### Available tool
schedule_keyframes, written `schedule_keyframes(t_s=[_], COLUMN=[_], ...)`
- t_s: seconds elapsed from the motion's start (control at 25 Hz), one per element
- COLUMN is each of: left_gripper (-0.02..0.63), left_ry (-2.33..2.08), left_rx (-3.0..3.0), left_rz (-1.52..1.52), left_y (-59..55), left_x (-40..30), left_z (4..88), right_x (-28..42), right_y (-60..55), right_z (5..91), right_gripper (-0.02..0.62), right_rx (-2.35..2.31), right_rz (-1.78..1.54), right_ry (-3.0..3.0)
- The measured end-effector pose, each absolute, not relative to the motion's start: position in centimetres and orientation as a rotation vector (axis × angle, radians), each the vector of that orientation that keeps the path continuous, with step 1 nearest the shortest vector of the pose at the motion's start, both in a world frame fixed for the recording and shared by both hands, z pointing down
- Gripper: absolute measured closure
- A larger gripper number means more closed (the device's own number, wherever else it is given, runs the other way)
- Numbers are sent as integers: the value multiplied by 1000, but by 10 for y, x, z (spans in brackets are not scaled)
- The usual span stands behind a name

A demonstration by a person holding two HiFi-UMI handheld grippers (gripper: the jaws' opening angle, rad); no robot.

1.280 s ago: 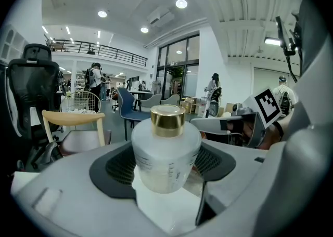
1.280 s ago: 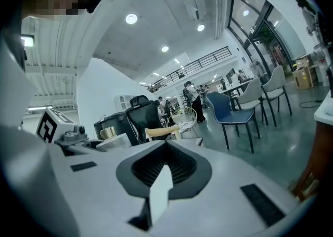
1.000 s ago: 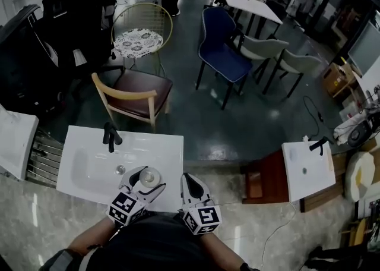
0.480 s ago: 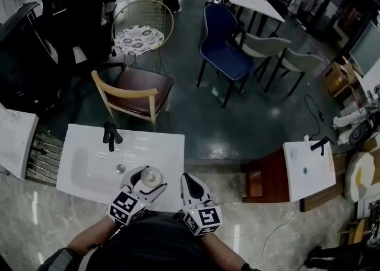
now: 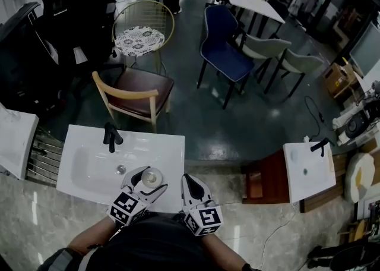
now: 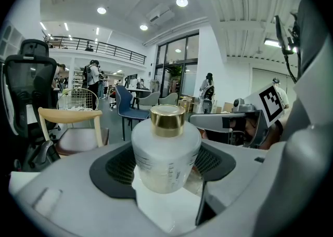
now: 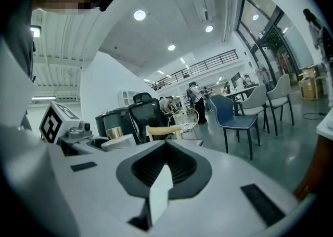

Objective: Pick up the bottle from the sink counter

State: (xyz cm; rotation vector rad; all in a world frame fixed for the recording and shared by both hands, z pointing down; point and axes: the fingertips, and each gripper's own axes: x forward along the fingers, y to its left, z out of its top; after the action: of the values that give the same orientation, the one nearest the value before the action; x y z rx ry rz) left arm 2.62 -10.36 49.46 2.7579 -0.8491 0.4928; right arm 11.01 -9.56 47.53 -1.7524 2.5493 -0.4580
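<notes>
White sink surface (image 5: pixel 169 148) carries a black faucet (image 5: pixel 110 136) at rear left, with a wooden chair (image 5: pixel 132 93) behind it. Left hand-held gripper (image 5: pixel 150 179) pinches the gold-capped bottle (image 5: pixel 151 176) near the front edge. Right hand-held gripper (image 5: pixel 187 179), just beside, is pressed together with nothing between its jaws

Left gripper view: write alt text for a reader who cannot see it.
A frosted white bottle with a gold cap stands on the white sink counter, held between the dark pads of the left hand-held gripper. Behind are a wooden chair, a blue chair and an open hall.
</notes>
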Motion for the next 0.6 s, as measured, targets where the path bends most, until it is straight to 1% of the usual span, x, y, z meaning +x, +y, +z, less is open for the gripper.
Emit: schedule_keyframes(t_s=[0.6], left_gripper=[270], left_ry=[-830], left_rx=[2746], left_rz=[485], left_y=[-103], left_x=[27], left_z=[500], right_x=[112], right_y=[-91], right_z=[485], right_gripper=[588], right_rx=[-1769], right_rz=[-504], right_ry=[2530])
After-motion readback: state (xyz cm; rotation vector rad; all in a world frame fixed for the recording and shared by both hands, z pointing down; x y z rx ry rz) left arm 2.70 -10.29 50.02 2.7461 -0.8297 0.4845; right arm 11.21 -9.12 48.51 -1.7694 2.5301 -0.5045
